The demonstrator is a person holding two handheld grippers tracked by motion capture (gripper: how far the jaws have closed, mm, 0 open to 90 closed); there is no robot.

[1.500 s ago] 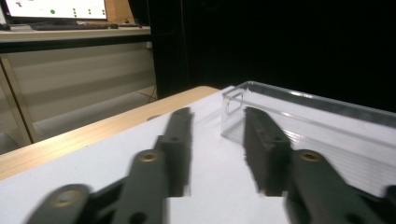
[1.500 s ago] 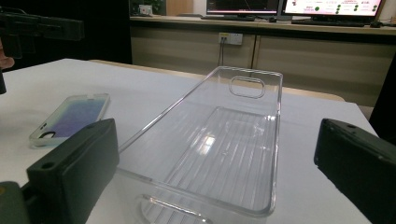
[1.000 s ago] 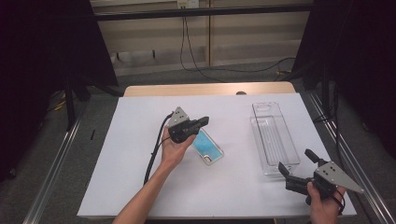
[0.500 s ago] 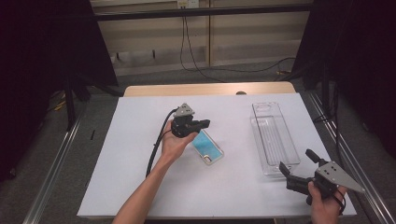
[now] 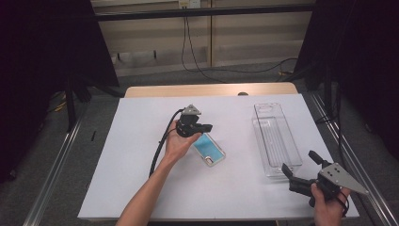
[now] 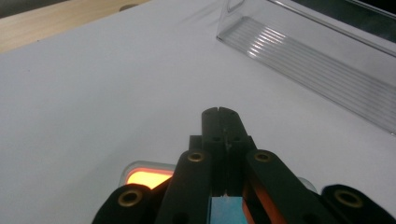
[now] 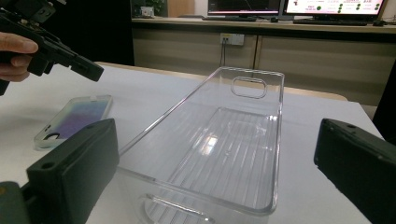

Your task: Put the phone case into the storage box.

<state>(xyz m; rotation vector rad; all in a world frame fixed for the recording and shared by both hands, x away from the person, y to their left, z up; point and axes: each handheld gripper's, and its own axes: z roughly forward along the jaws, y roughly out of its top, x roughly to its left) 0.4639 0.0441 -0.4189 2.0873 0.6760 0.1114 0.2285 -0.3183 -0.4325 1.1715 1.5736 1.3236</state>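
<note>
A phone (image 5: 210, 149) in a clear case lies flat on the white table, its screen glowing blue. My left gripper (image 5: 207, 127) hovers just above the phone's far end, jaws pressed together with nothing between them. In the left gripper view the shut tips (image 6: 219, 113) point toward the clear tray (image 6: 322, 65), and the phone (image 6: 142, 177) glows orange beneath them. My right gripper (image 5: 299, 163) stands open at the near right, close to the end of the clear plastic tray (image 5: 263, 123). In the right gripper view (image 7: 217, 140) the jaws frame the empty tray (image 7: 280, 116), the phone (image 7: 74, 119) lies left.
The white sheet (image 5: 141, 141) covers a wooden table whose far edge (image 5: 207, 90) shows. Metal rails run along both sides. The left gripper's black cable (image 5: 159, 150) trails along the forearm. The left gripper (image 7: 60, 53) appears at the upper left of the right gripper view.
The left hand and its gripper shifted slightly toward the far side above the phone. The right gripper, the tray and the phone have stayed put.
</note>
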